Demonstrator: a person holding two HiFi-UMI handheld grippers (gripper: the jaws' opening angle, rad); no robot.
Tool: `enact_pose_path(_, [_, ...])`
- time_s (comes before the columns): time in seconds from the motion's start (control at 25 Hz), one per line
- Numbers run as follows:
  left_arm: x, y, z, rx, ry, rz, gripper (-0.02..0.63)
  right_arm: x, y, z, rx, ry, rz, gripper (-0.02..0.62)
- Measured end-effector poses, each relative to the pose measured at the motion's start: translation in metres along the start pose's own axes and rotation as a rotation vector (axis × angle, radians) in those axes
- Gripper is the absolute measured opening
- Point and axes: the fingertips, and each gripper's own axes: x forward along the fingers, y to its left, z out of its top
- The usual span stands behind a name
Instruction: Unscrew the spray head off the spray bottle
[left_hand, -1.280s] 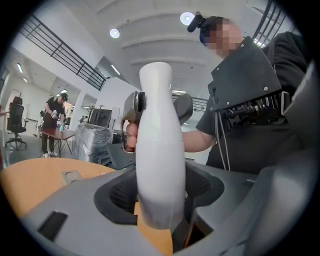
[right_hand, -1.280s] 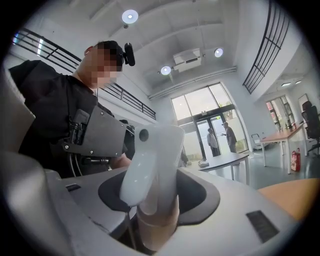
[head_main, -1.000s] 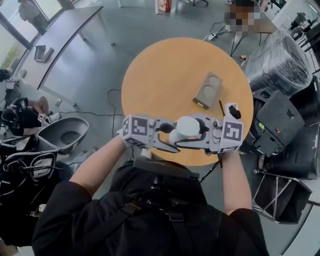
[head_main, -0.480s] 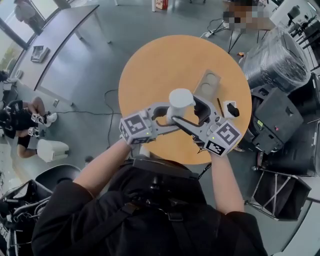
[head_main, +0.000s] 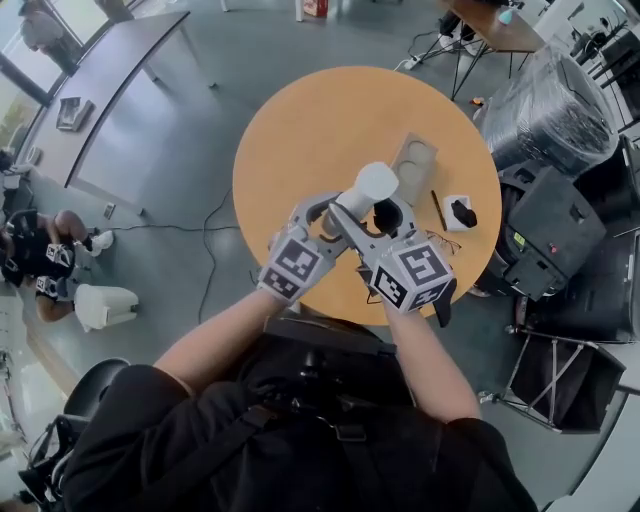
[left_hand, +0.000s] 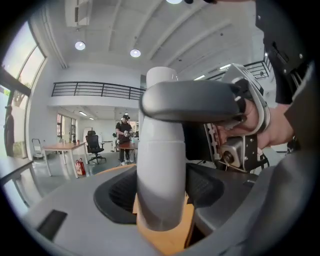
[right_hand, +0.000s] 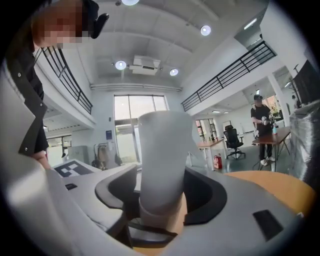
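Tray (head_main: 420, 157) near spray bottle (head_main: 372, 185), overhead only

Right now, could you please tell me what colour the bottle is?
The bottle is white; it shows best in the right gripper view.

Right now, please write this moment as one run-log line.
left gripper: shut on white bottle; right gripper: jaws just closed further on bottle; over table

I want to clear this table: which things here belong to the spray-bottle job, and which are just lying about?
In the job: bottle, held over the table.
Lying about: two-hole tray, thin dark stick, white block with a black part on it.
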Motion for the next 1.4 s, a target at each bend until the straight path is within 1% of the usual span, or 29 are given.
enact_pose_path(0.04, [0.001, -0.005, 0.0, 0.008, -0.004, -0.014, 0.307, -0.002, -0.002, -0.001, -0.013, -0.004, -0.013, 0.254])
enact_pose_path(0.08, [0.001, -0.01, 0.0, 0.006, -0.014, -0.037, 0.305, -0.006, -0.002, -0.001, -0.026, -0.009, -0.017, 0.252])
enact_pose_path(0.16, [0.001, -0.017, 0.001, 0.007, -0.03, -0.084, 0.305, -0.012, -0.002, 0.0, -0.033, -0.018, 0.002, 0.252])
enact_pose_path(0.32, [-0.006, -0.023, 0.004, 0.027, -0.056, -0.172, 0.305, -0.019, 0.003, 0.003, 0.006, -0.029, 0.089, 0.252])
enact_pose_path(0.36, [-0.007, -0.025, 0.005, 0.026, -0.06, -0.2, 0.304, -0.021, 0.005, 0.003, 0.012, -0.027, 0.119, 0.239])
enact_pose_path(0.48, [-0.013, -0.034, 0.007, 0.017, -0.079, -0.306, 0.304, -0.026, 0.016, 0.007, -0.006, -0.017, 0.231, 0.236])
enact_pose_path(0.56, [-0.019, -0.042, 0.008, 0.02, -0.096, -0.386, 0.304, -0.032, 0.029, 0.007, -0.036, -0.006, 0.342, 0.236])
enact_pose_path(0.64, [-0.026, -0.053, 0.008, 0.042, -0.11, -0.465, 0.304, -0.042, 0.043, 0.006, -0.078, 0.008, 0.465, 0.236])
enact_pose_path(0.68, [-0.029, -0.058, 0.008, 0.053, -0.116, -0.495, 0.304, -0.047, 0.048, 0.006, -0.103, 0.014, 0.511, 0.236])
enact_pose_path(0.72, [-0.03, -0.061, 0.008, 0.057, -0.121, -0.512, 0.304, -0.05, 0.051, 0.005, -0.125, 0.018, 0.532, 0.239])
enact_pose_path(0.76, [-0.03, -0.062, 0.008, 0.053, -0.125, -0.511, 0.304, -0.05, 0.05, 0.005, -0.143, 0.021, 0.521, 0.244])
enact_pose_path(0.84, [-0.027, -0.056, 0.009, 0.029, -0.137, -0.464, 0.305, -0.045, 0.042, 0.003, -0.16, 0.028, 0.439, 0.257])
enact_pose_path(0.92, [-0.023, -0.045, 0.014, -0.027, -0.164, -0.396, 0.305, -0.038, 0.035, 0.001, -0.141, 0.032, 0.365, 0.349])
enact_pose_path(1.0, [-0.017, -0.034, 0.019, -0.106, -0.207, -0.335, 0.305, -0.034, 0.029, 0.0, -0.106, 0.016, 0.304, 0.36])
enact_pose_path(1.08, [-0.01, -0.029, 0.021, -0.143, -0.237, -0.286, 0.305, -0.032, 0.019, 0.001, -0.072, -0.014, 0.224, 0.36])
enact_pose_path(1.16, [-0.006, -0.029, 0.021, -0.126, -0.242, -0.251, 0.305, -0.03, 0.01, 0.002, -0.044, -0.037, 0.134, 0.36])
enact_pose_path(1.28, [-0.002, -0.03, 0.021, -0.058, -0.225, -0.181, 0.307, -0.025, 0.002, 0.008, -0.024, -0.061, 0.008, 0.352])
enact_pose_path(1.36, [-0.001, -0.027, 0.02, -0.015, -0.202, -0.12, 0.307, -0.022, -0.003, 0.01, -0.019, -0.072, -0.069, 0.313])
enact_pose_path(1.4, [-0.002, -0.025, 0.02, -0.001, -0.193, -0.097, 0.307, -0.02, -0.005, 0.01, -0.015, -0.076, -0.104, 0.274])
